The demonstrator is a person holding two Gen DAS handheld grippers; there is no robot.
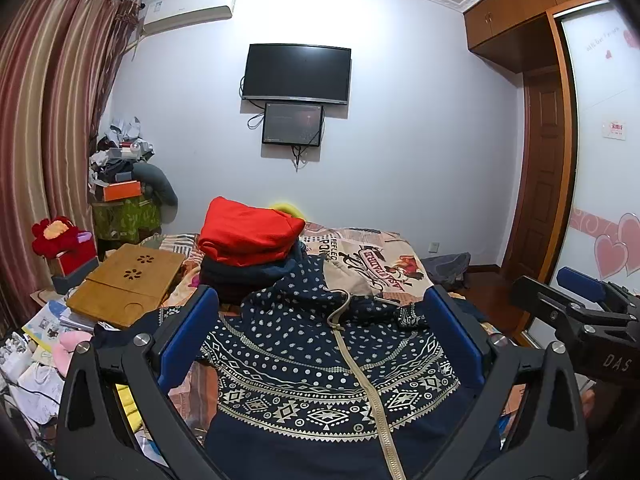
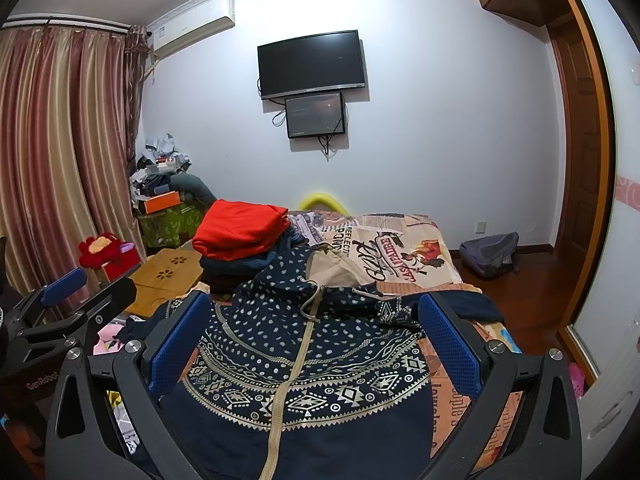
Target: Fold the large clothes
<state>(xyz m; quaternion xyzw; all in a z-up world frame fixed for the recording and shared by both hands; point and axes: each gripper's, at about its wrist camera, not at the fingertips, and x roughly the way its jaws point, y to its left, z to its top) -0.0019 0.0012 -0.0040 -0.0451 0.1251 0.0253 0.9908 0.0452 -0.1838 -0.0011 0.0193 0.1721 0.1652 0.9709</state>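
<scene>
A navy zip-up hoodie [image 1: 304, 364] with white dots, patterned bands and a beige zipper lies spread on the bed, hood toward the far wall. The same hoodie [image 2: 320, 344] fills the lower middle of the right wrist view. My left gripper [image 1: 322, 320] hovers above its chest, jaws wide open with nothing between them. My right gripper [image 2: 310, 320] hangs over the garment the same way, open and empty. Each gripper shows in the other's view: the right one [image 1: 580, 296] at the right edge, the left one [image 2: 64, 284] at the left edge.
A stack of folded clothes topped by a red piece [image 1: 248, 236] sits behind the hoodie on the printed bedspread [image 1: 384, 264]. A wooden lap tray [image 1: 124, 284] and clutter lie at the left. A grey bag [image 2: 488, 252] rests on the floor by the wardrobe.
</scene>
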